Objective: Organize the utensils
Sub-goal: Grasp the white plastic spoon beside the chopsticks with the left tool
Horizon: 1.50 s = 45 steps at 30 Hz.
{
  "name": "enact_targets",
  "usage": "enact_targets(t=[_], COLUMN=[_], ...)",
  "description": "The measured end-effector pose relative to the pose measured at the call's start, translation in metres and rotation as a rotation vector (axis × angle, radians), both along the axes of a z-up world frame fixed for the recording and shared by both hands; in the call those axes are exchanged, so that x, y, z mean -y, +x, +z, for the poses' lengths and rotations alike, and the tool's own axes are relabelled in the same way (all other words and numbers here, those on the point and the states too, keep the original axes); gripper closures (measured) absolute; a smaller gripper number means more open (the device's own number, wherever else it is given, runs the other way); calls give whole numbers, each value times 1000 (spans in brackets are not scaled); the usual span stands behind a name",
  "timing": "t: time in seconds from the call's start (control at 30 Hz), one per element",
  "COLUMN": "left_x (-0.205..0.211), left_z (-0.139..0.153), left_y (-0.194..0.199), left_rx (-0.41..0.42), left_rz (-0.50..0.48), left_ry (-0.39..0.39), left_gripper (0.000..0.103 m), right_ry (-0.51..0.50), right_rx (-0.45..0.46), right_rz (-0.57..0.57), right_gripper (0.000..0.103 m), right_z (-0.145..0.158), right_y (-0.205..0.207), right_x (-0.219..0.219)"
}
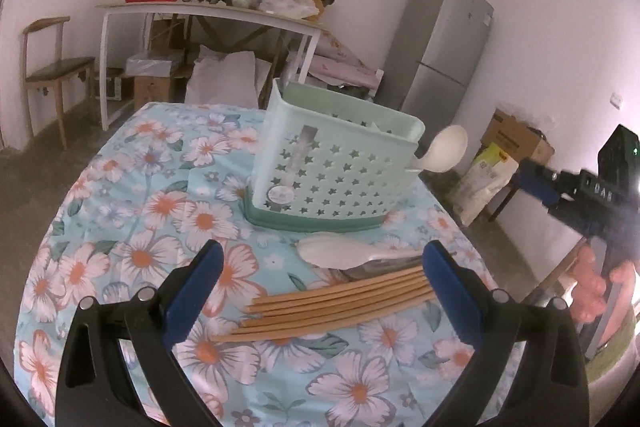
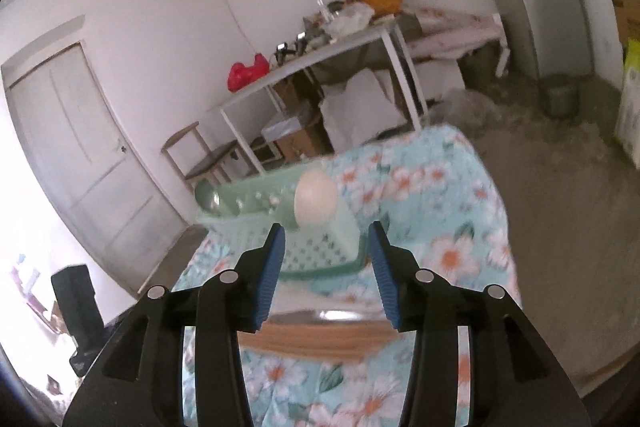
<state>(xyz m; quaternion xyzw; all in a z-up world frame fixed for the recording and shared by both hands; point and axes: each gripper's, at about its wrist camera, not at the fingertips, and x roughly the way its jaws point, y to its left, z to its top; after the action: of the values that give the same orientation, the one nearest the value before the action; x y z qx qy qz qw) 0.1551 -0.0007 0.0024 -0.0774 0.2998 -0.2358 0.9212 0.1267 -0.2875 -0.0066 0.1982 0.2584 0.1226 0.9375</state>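
A mint green utensil basket (image 1: 336, 163) with star holes stands on the floral table. A white spoon (image 1: 444, 149) sticks out at its right side. A second white spoon (image 1: 344, 251) and several wooden chopsticks (image 1: 336, 303) lie in front of it. My left gripper (image 1: 320, 287) is open and empty above the chopsticks. The right gripper shows at the right edge (image 1: 600, 187), held in a hand. In the blurred right wrist view, my right gripper (image 2: 326, 263) is open and empty, just before the basket (image 2: 280, 235) and the white spoon (image 2: 316, 201). Chopsticks (image 2: 312, 341) lie below it.
The floral tablecloth (image 1: 132, 211) covers a round table with its edge close on the right (image 2: 496, 211). Behind stand a cluttered white table (image 1: 208, 11), a wooden chair (image 1: 52, 71), a grey fridge (image 1: 448, 47) and cardboard boxes (image 1: 516, 139). A door (image 2: 80, 147) is at the left.
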Motion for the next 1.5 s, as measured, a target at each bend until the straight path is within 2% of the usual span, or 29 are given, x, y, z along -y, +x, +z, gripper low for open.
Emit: enact_targets(t=[0.13, 0.27, 0.37, 0.5, 0.57, 0.73, 0.87, 1.0, 1.17, 1.4, 1.5], left_x=[4, 12, 18, 34, 46, 78, 103, 121, 127, 122, 119], left_z=[0, -3, -5, -8, -13, -31, -43, -58, -71, -78, -78], left_y=[-3, -2, 4, 10, 13, 25, 30, 36, 46, 50, 46], left_rx=[20, 36, 43, 89, 111, 137, 171, 197, 194, 210, 230], left_rz=[-35, -42, -53, -95, -137, -258, -344, -395, -423, -457, -464], left_ry=[28, 88, 146, 266, 335, 483, 585, 710, 795, 853, 847], left_gripper=[6, 6, 6, 6, 10, 27, 33, 46, 58, 59, 74], right_ry=[-38, -90, -128, -139, -132, -103, -95, -95, -91, -84, -80], right_rx=[-73, -143, -165, -193, -207, -229, -248, -245, -251, -259, -261], right_rz=[24, 70, 84, 81, 74, 59, 61, 66, 72, 71, 69], right_gripper=[60, 58, 54, 53, 53, 53, 53, 53, 53, 53, 53], right_z=[-27, -55, -66, -79, -85, -93, -100, -102, -104, -107, -109], right_y=[-11, -24, -33, -41, -41, -40, -34, -31, -27, -25, -24], right_x=[-20, -46, -56, -56, -52, -40, -39, -40, -41, -41, -40])
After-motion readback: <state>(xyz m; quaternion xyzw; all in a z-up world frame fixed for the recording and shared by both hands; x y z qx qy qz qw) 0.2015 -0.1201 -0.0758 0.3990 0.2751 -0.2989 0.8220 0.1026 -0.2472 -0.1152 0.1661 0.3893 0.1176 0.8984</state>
